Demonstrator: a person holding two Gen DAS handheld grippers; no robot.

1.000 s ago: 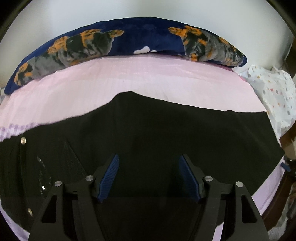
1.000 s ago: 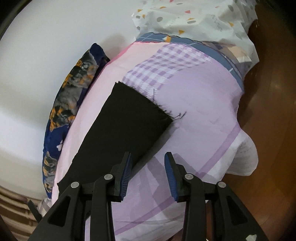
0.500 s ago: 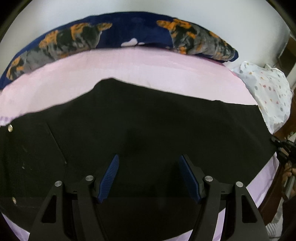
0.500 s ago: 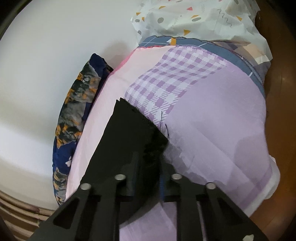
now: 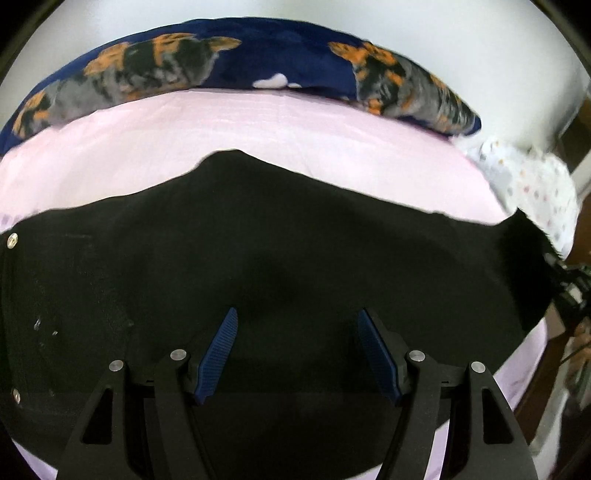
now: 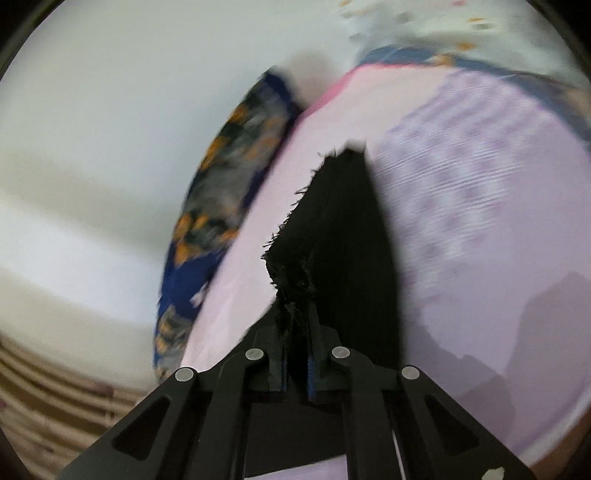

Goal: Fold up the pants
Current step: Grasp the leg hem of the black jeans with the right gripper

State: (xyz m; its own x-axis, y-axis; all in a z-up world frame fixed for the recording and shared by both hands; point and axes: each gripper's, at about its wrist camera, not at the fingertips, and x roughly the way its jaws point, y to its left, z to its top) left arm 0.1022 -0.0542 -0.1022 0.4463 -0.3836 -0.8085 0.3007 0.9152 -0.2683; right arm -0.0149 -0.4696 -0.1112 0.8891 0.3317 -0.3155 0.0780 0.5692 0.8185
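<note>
1. The left tongs [image 5: 297, 354] are hanging just above the black pants [image 5: 295, 258], their blue-padded jaws standing wide apart with only flat cloth showing between them and nothing gripped.
2. The right tongs [image 6: 295, 363] are pinching the frayed hem end of the pants [image 6: 343, 236], the jaws nearly together and the black cloth bunched between the pads; this view is blurred.
3. The pants are lying spread across the bed [image 5: 258, 136], covering most of its near part in the left view, with silver rivets showing at the left edge of the cloth.
4. At the far right in the left view, the leg end of the pants is rising off the bed in a peak, and the other tongs are showing dimly just beside it.
5. Beyond the pants, a bare pink and lilac sheet is stretching to the far edge of the bed; in the right view a checked lilac patch [image 6: 480, 177] is lying to the right of the lifted cloth.
6. A dark blue pillow [image 5: 258, 62] with orange and grey print is lying along the far edge, against a white wall [image 5: 406, 22].
7. A white dotted cloth [image 5: 532, 192] is bunching at the far right corner.
</note>
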